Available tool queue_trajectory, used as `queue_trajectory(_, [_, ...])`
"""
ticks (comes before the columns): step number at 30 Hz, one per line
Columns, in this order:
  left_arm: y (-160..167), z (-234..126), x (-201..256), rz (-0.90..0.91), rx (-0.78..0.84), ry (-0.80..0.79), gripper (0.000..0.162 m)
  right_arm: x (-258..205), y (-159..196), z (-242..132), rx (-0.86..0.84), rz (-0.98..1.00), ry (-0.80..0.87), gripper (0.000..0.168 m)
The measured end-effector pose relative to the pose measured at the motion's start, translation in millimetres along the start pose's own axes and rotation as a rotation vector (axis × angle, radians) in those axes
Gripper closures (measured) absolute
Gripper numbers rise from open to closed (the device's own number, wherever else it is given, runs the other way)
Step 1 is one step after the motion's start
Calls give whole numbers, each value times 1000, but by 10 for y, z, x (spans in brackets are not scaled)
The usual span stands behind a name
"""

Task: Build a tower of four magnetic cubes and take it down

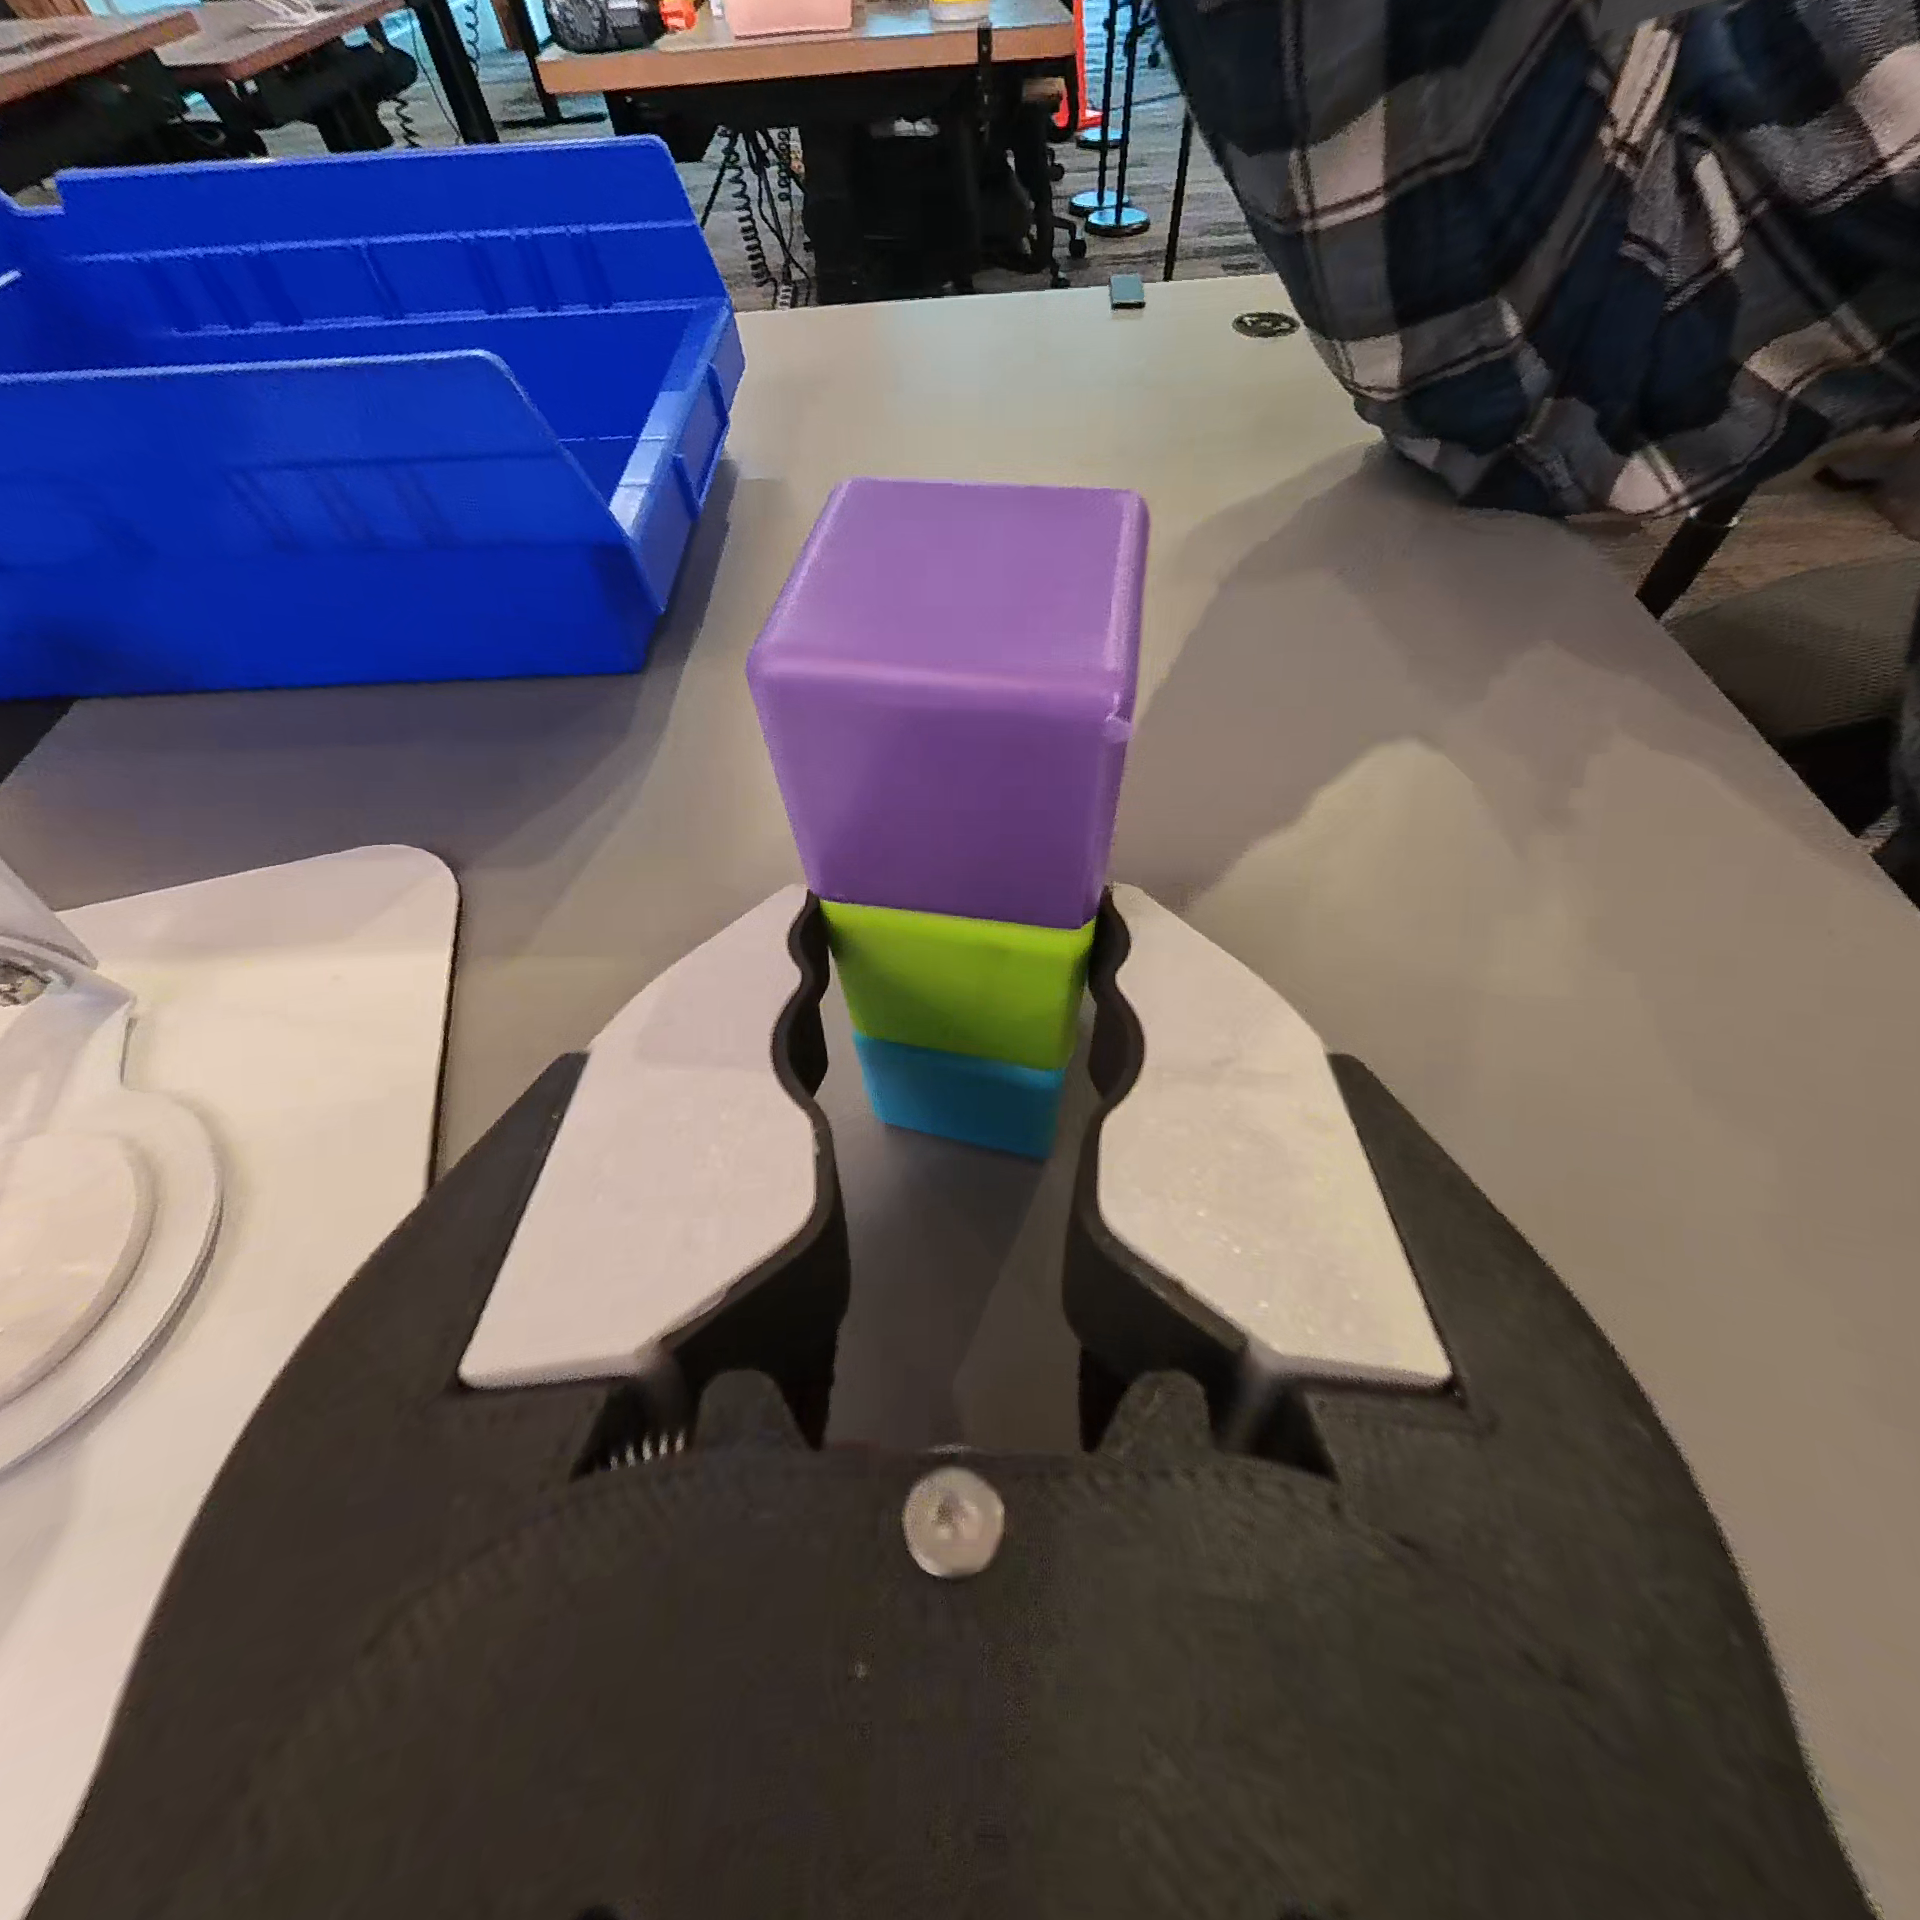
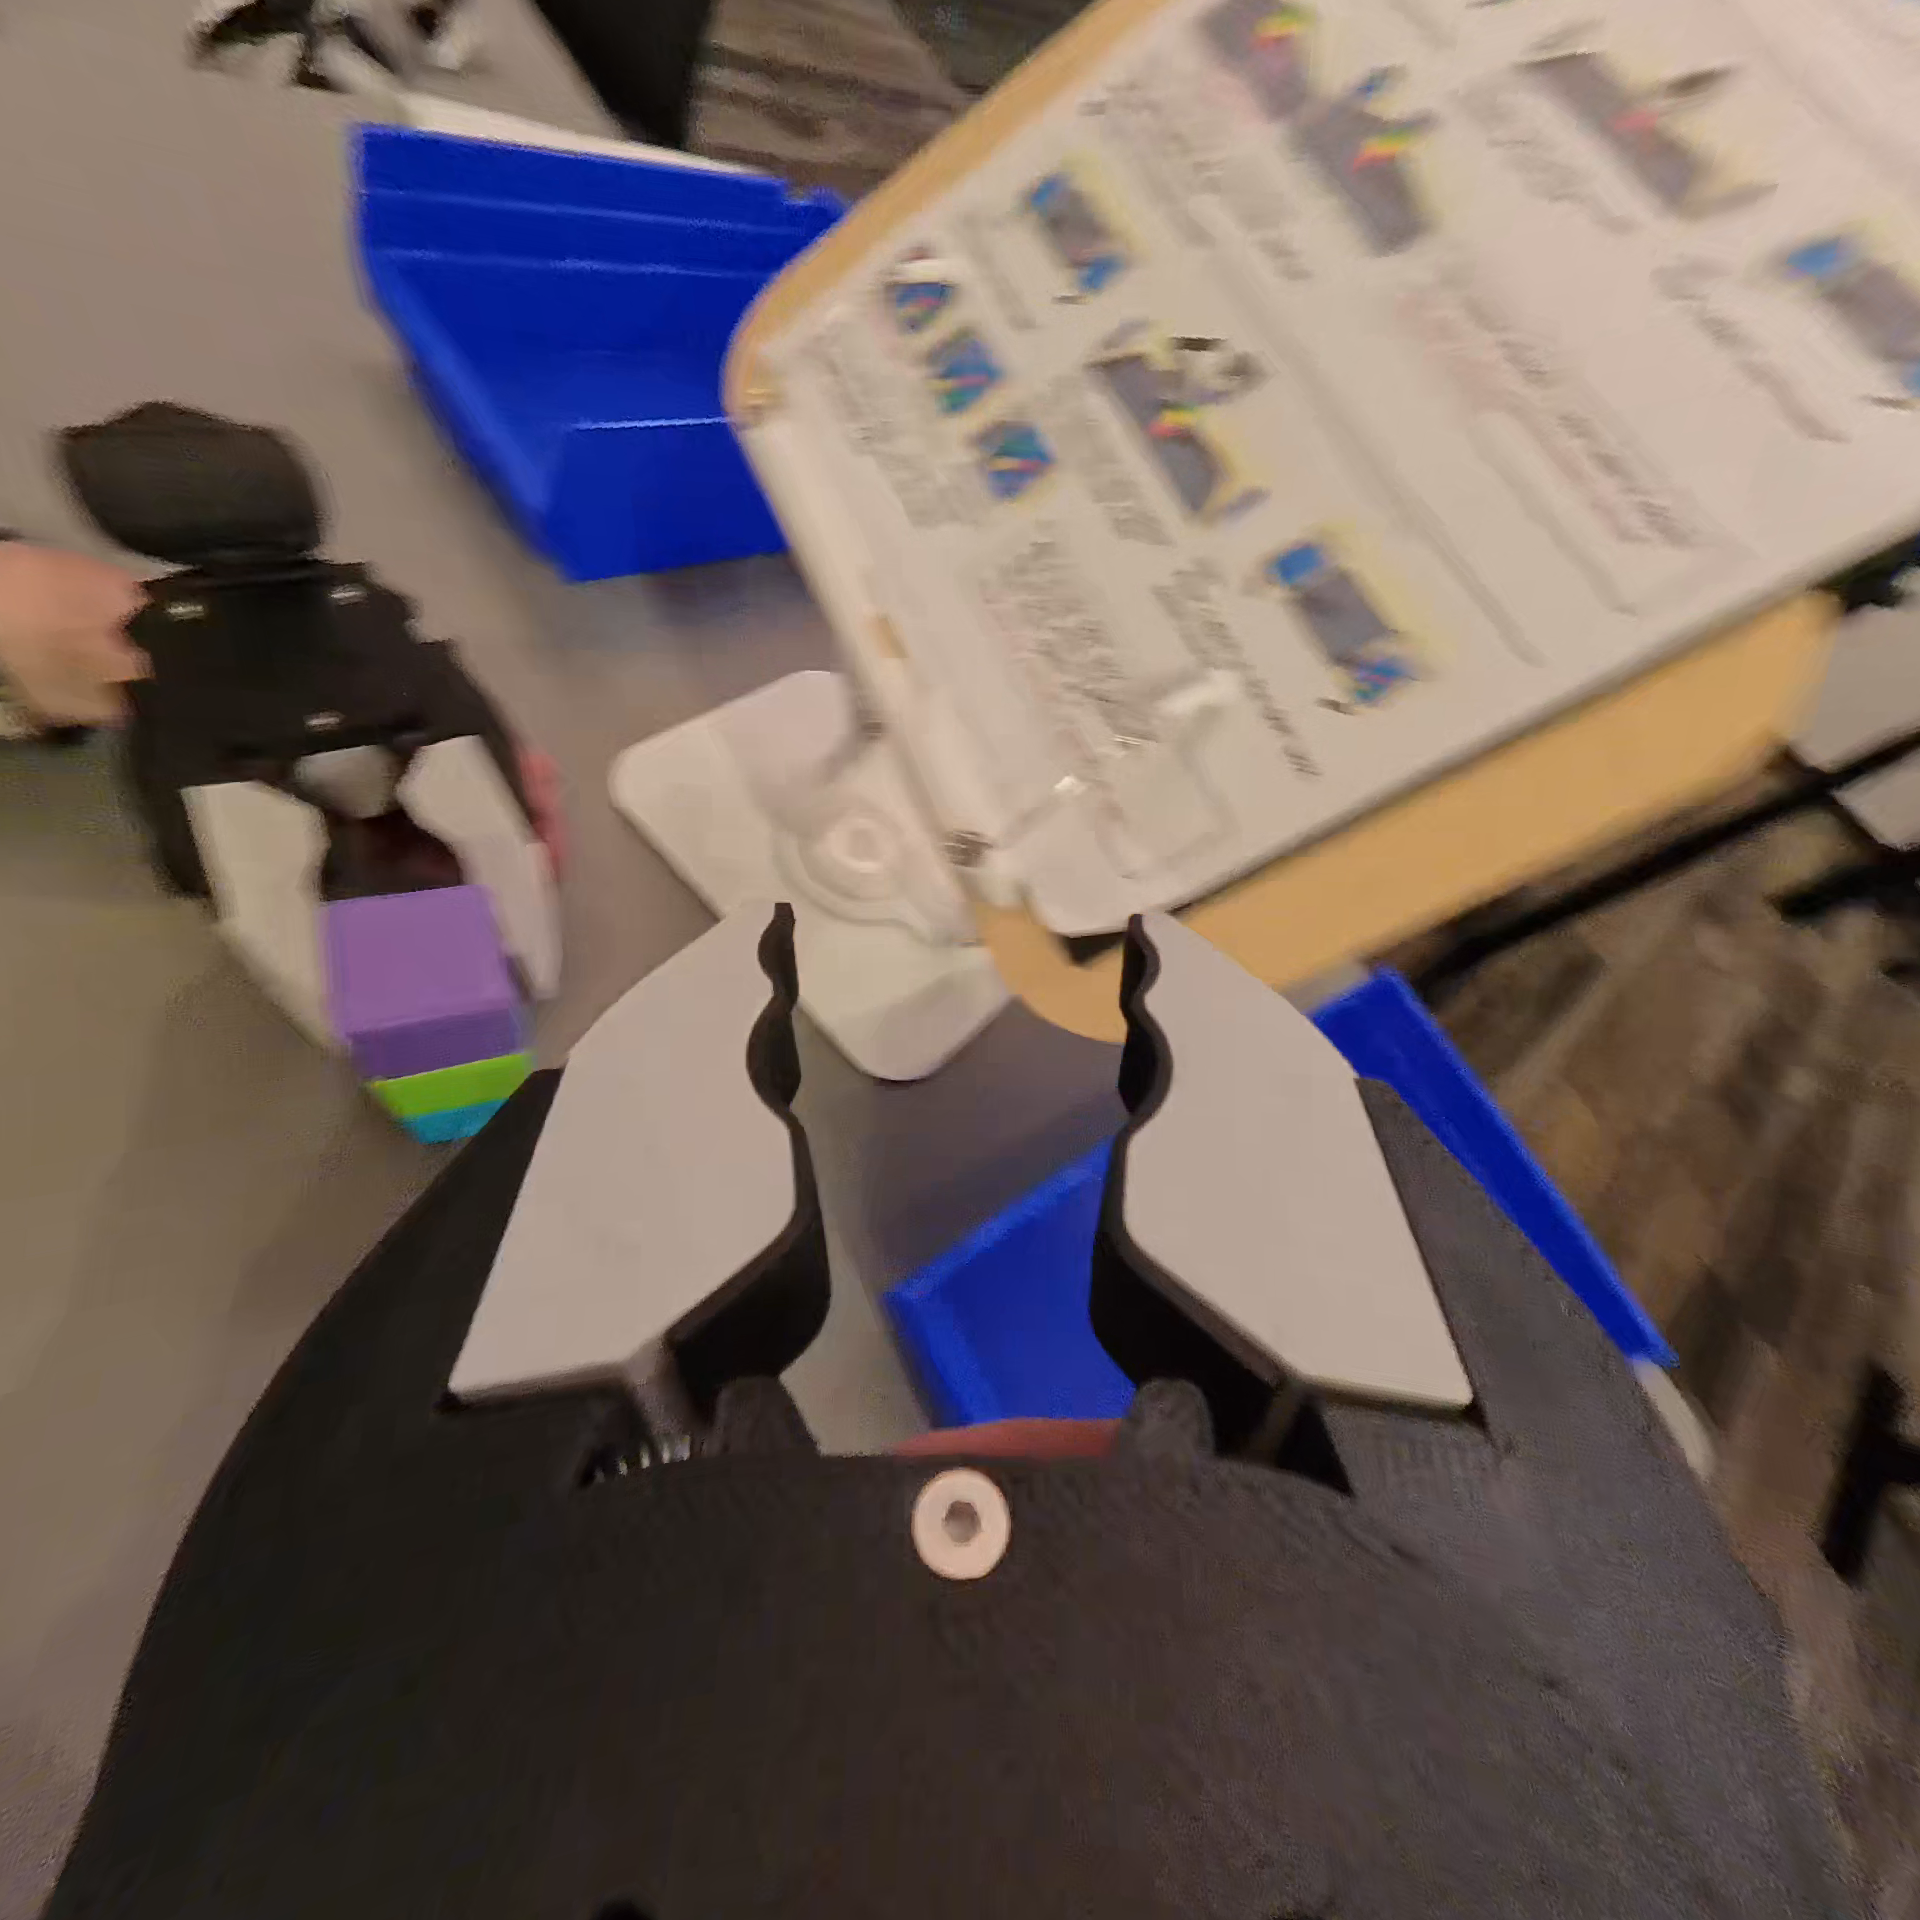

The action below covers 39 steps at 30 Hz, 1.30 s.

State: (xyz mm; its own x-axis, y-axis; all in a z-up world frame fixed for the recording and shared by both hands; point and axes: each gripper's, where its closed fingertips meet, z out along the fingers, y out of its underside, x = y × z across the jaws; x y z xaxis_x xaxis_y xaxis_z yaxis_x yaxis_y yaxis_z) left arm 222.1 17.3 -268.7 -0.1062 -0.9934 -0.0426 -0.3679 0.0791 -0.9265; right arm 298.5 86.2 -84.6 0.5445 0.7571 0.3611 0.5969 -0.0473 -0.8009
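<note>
A tower of three cubes stands on the grey table (image 1: pixel 1351 831): a purple cube (image 1: pixel 945 707) on top, a green cube (image 1: pixel 961 987) in the middle, a blue cube (image 1: pixel 961 1107) at the bottom. My left gripper (image 1: pixel 958 914) is shut on the green cube, one fingertip on each side of it. In the right wrist view the tower (image 2: pixel 426 987) shows at the left, between the left gripper's white fingers (image 2: pixel 260 883). My right gripper (image 2: pixel 956 935) is open and empty, held above a blue bin (image 2: pixel 997 1309) to the right of the tower.
A large blue bin (image 1: pixel 312 468) stands at the back left. A white stand base (image 1: pixel 291 1039) lies left of the tower and carries a tilted clipboard with a printed sheet (image 2: pixel 1351 416). A plaid sleeve (image 1: pixel 1610 260) hangs at the far right. A hand (image 2: pixel 52 634) holds the left gripper. My hands' fingertips stand some 20 cm from each other.
</note>
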Motion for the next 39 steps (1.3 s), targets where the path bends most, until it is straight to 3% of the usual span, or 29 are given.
queue_trajectory(2, [1,-1,-14,2,0,-12,114,-368,21,177,-42,-35,-143,101])
queue_trajectory(8, [2,0,-55,-9,-2,-36,114,-1094,338,677,-223,-160,-359,90])
queue_trajectory(15, [3,0,-54,-7,-2,-37,114,-1477,584,890,-327,-195,-485,90])
queue_trajectory(20, [4,2,-55,-9,-2,-37,114,-1540,633,917,-355,-186,-513,116])
queue_trajectory(34, [8,-7,-60,-8,-3,-39,114,-1531,608,915,-328,-164,-553,118])
queue_trajectory(39, [11,-10,-63,-12,-3,-38,114,-1338,309,779,-182,-49,-552,118])
